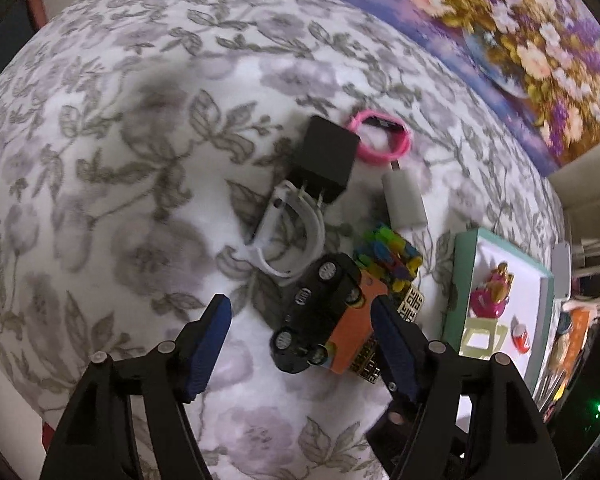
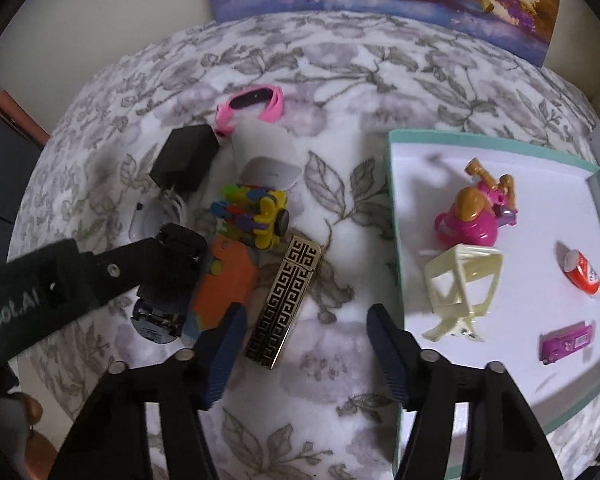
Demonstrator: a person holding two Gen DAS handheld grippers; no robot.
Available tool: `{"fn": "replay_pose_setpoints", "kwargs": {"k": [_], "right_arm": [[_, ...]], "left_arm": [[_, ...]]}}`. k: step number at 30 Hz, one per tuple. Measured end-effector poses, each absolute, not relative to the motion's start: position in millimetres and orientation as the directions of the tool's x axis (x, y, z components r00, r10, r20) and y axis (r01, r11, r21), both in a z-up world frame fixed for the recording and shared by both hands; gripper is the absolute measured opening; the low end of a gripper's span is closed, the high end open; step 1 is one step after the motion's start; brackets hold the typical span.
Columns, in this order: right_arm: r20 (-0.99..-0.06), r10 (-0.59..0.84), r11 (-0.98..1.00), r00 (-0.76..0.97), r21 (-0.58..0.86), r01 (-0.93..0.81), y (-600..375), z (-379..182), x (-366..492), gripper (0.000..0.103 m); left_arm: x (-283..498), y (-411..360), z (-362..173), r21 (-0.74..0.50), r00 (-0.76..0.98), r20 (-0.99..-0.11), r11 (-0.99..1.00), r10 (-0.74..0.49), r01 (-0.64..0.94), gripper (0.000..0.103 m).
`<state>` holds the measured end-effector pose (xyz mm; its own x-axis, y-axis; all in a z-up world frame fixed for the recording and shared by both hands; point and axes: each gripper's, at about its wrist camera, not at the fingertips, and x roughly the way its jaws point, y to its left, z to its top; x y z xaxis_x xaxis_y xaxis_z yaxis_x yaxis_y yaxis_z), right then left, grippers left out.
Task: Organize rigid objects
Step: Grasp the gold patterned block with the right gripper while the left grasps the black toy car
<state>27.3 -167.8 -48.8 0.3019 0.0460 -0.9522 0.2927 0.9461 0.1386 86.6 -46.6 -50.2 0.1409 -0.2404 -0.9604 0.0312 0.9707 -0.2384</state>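
Note:
An orange toy car [image 1: 320, 320] lies on its side on the floral bedspread, black underside and wheels showing. My left gripper [image 1: 300, 302] stands open around it: the right pad is close to the orange body and the left pad is well clear. In the right wrist view the left gripper reaches in from the left over the same car [image 2: 224, 280]. A black-and-gold patterned flat case [image 2: 288, 300] lies between the fingers of my right gripper [image 2: 306, 312], which is open; the left pad is near its edge and the right pad is far off.
Beyond the car lie a black charger block [image 1: 326, 160], a white cable [image 1: 296, 236], a white adapter [image 1: 404, 200], a pink wristband [image 2: 252, 108] and a multicoloured plastic toy [image 2: 252, 216]. On the right a teal-rimmed tray [image 2: 394, 200] holds a pink doll [image 2: 476, 216], a cream hair claw [image 2: 460, 288] and small items.

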Motion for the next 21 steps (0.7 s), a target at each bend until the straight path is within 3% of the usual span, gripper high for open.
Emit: {"fn": "replay_pose_setpoints", "kwargs": {"k": [2, 12, 14, 17, 21], "right_arm": [[-0.956, 0.048, 0.946, 0.290, 0.137, 0.293, -166, -55, 30, 0.065], [-0.959, 0.026, 0.948, 0.283, 0.113, 0.296, -166, -74, 37, 0.059], [-0.957, 0.012, 0.951, 0.290, 0.101, 0.294, -164, -74, 38, 0.047], [-0.957, -0.017, 0.956, 0.290, 0.070, 0.286, -163, -74, 36, 0.029], [-0.952, 0.029, 0.949, 0.304, 0.122, 0.292, -171, -71, 30, 0.022]], "left_arm": [[87, -52, -58, -0.227, 0.120, -0.965, 0.973, -0.231, 0.048, 0.059], [85, -57, -70, -0.241, 0.088, -0.965, 0.969, -0.246, 0.061, 0.040], [83, -56, -67, -0.256, 0.092, -0.961, 0.964, -0.261, 0.067, 0.030], [81, -56, -62, -0.245, 0.106, -0.962, 0.967, -0.252, 0.078, 0.029], [81, -57, -49, -0.248, 0.137, -0.956, 0.965, -0.258, 0.086, 0.027]]}}
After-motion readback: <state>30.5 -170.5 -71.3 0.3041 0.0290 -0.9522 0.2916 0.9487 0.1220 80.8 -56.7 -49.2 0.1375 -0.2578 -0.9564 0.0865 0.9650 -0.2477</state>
